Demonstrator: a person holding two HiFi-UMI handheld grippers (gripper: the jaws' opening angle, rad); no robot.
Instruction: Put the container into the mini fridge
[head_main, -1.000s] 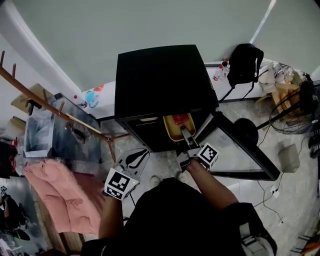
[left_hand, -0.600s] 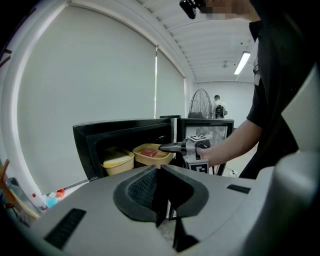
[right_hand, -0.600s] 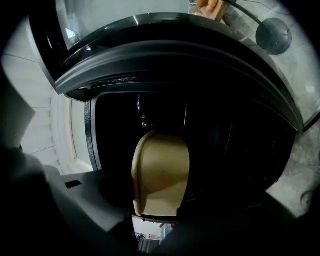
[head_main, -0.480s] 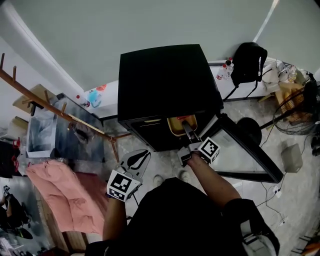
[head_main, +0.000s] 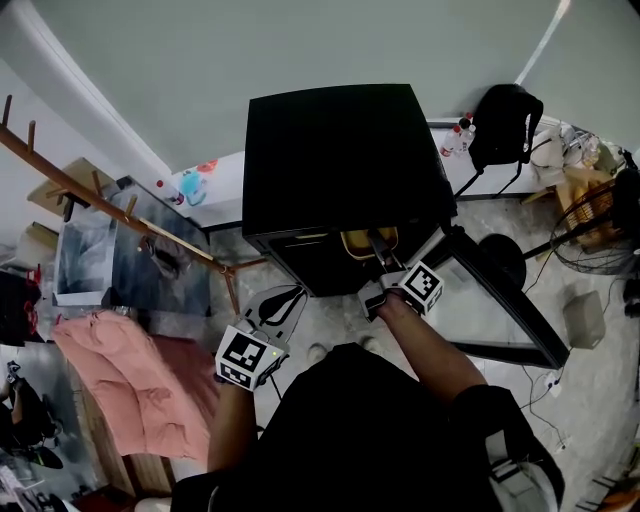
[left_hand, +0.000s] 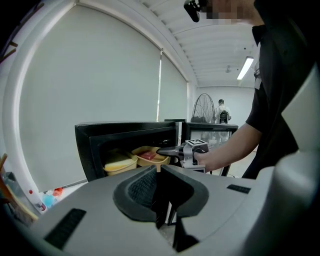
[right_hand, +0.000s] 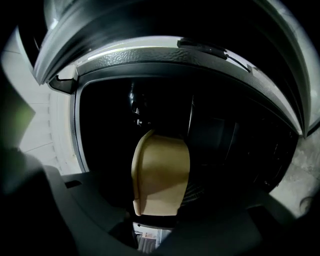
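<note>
Container (right_hand: 160, 175) held inside the open mini fridge (head_main: 340, 150)
My right gripper (head_main: 374, 243) has its jaws clamped on the container's rim, keeping it just inside the opening, next to another yellow tub (left_hand: 119, 162). My left gripper (left_hand: 159, 172) is closed, empty, out front.

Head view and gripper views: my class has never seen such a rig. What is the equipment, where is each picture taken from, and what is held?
There is no robot: a person holds a hand-held gripper in each hand. The head view looks down from a camera on the person's head; each gripper view looks along that tool's jaws. A black mini fridge stands on the floor, door open. The right hand-held gripper is closed on a tan container, holding it in the fridge opening. A second yellow container sits inside. The left hand-held gripper is shut and empty, held back from the fridge.
</note>
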